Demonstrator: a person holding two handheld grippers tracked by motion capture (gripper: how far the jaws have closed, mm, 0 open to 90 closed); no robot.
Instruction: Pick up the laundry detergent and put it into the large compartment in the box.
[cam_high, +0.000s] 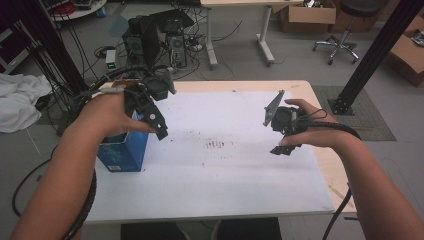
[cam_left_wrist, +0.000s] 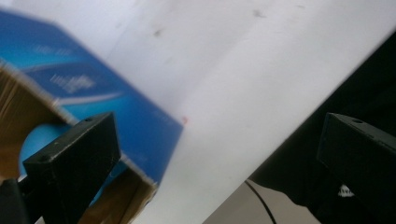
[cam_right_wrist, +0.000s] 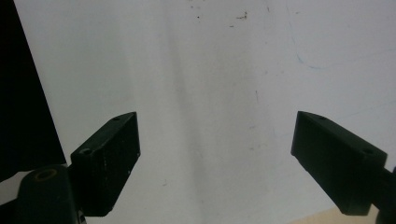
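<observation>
The left gripper (cam_high: 161, 131) is hovering with its jaws spread wide, holding nothing, directly above the open top of the blue box (cam_high: 122, 150), which is standing at the left edge of the white table (cam_high: 220, 185). The left hand (cam_high: 107, 115) is angling it down toward the table's middle. The right gripper (cam_high: 285, 149) is hanging near the right edge, jaws equally wide apart and empty, the right hand (cam_high: 320, 130) holding it above bare surface. Between the two grippers, the table's stained centre is lying open.
</observation>
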